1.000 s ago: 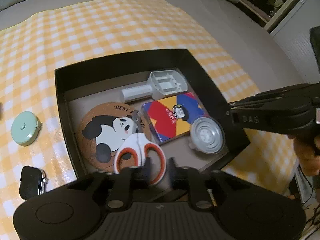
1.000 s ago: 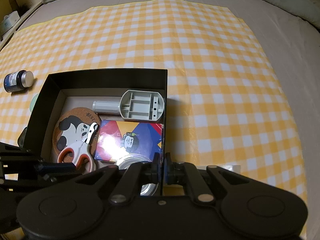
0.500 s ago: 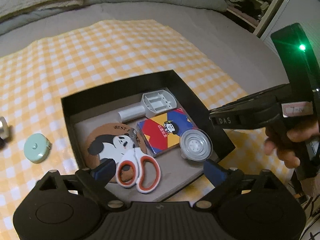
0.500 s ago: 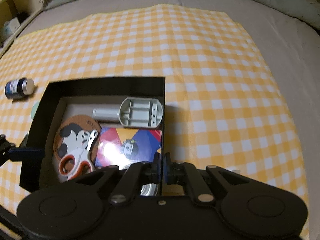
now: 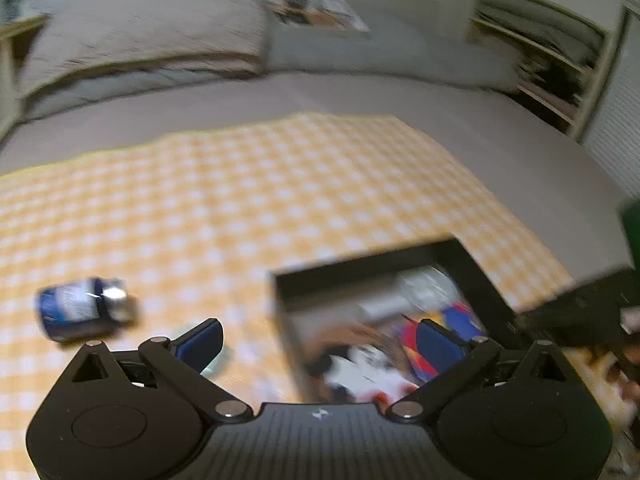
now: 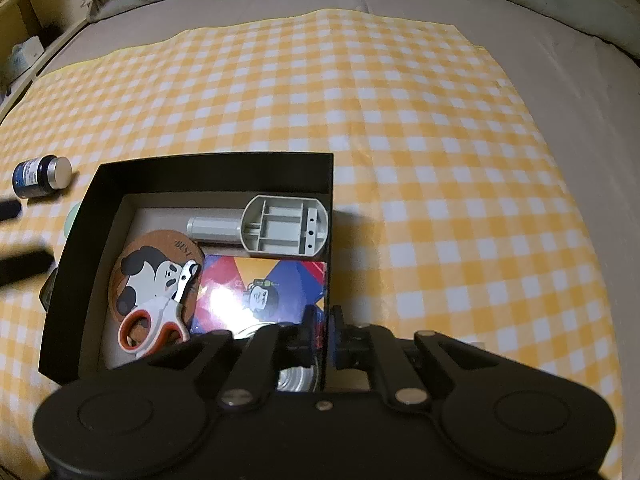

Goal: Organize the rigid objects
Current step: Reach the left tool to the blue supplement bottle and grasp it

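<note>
Risk first: the left gripper (image 5: 318, 338), its blue-padded fingers spread wide and empty, sits in a heavily blurred view, and a hasty reach could knock the small dark-blue jar with a silver cap (image 5: 82, 312) rolling across the yellow-and-white checked cloth (image 6: 400, 120), since the jar lies on its side. That jar rests at the left of the left-wrist frame, up and to the left of the splayed fingers, near but apart from them. At lower right of that frame lies the black rectangular cardboard box (image 6: 216, 164). In the right-wrist view the right gripper (image 6: 322, 330) is clenched on the box's right wall at lower centre, steadying it; a slip there could tip the box. Inside lie a round cork panda coaster (image 6: 148, 264), orange-handled white scissors (image 6: 158, 316) across it, a colourful flat card pack (image 6: 260, 288) and a grey plastic ribbed handle piece (image 6: 272, 230).
</note>
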{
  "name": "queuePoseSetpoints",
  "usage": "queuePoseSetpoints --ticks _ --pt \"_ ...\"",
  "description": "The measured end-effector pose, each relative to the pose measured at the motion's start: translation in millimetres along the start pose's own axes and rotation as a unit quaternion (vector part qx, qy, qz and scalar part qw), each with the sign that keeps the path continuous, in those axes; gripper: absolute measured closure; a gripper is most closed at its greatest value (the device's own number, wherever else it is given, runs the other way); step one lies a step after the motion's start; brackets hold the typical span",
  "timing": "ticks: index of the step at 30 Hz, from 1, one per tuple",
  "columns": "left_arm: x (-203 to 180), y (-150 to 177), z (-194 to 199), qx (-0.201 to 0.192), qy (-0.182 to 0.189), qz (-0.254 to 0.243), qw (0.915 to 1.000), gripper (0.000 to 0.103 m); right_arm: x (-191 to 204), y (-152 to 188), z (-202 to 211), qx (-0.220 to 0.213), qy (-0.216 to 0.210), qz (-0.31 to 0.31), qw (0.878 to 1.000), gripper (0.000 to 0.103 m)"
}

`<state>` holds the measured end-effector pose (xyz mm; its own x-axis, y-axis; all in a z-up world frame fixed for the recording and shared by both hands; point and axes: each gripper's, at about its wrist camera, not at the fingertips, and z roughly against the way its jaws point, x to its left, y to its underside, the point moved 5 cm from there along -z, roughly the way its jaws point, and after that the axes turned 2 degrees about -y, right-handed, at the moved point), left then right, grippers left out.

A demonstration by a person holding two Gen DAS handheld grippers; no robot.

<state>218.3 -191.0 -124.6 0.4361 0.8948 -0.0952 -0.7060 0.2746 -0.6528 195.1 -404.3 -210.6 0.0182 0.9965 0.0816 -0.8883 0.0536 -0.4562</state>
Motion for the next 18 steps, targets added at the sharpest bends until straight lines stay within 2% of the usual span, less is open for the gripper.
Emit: queuePoseSetpoints --ticks 5,9,14,18 --pt "40 -18 5 -0.036 -0.062 0.024 0.9971 0.001 6 0 -3 0.001 0.001 0.008 1.000 0.091" --pt "77 -30 8 -0.057 -0.111 0.047 0.9910 0.001 5 0 -1 0.001 -0.003 0.007 1.000 0.090" --pt "121 -40 7 -0.070 -0.169 0.074 0.9804 0.001 5 0 0 -0.001 -0.005 0.007 1.000 0.090" --pt "152 -40 3 -0.064 -0.209 0.082 0.9724 0.000 3 -1 -1 -0.001 -0.004 0.009 1.000 0.090"
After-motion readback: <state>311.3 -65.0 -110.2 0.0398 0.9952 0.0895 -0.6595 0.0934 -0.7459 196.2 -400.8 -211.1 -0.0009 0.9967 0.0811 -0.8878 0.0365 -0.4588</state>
